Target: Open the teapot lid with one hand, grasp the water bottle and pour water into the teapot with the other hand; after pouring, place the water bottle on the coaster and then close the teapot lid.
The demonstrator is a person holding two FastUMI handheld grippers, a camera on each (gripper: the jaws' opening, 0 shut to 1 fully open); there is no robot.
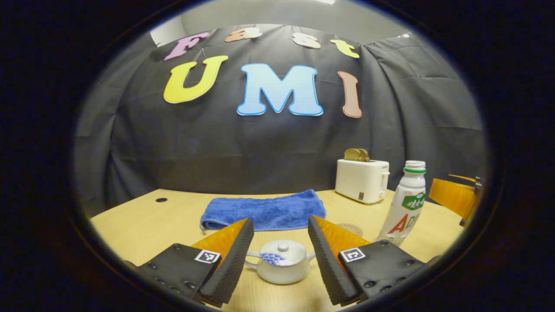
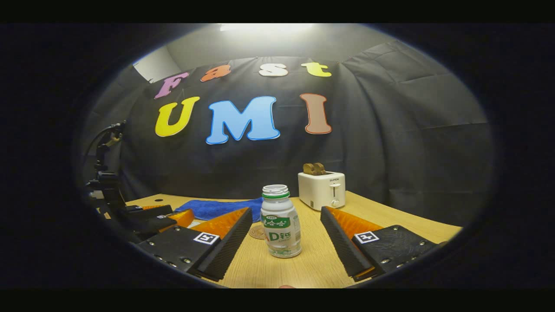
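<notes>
— Left gripper view?
— White teapot (image 1: 281, 261) sits low centre, lid on, spout toward frame left, handle right. Left gripper (image 1: 281, 232) hangs level, fingers spread on either side, not touching.
— Right gripper view?
— Water bottle (image 2: 281, 222) stands upright at centre, coaster (image 2: 257, 232) just behind. Right gripper (image 2: 286, 221) is spread wide, clear of it.

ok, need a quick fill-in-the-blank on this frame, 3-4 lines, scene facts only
1. The teapot sits between the open left claw fingers with its lid ____.
2. The water bottle stands upright with no ____ on its mouth.
3. The blue towel lies on the table to the left of the white ____.
4. The right claw is ____, its fingers clear of the bottle.

Missing words: on; cap; toaster; open
</notes>
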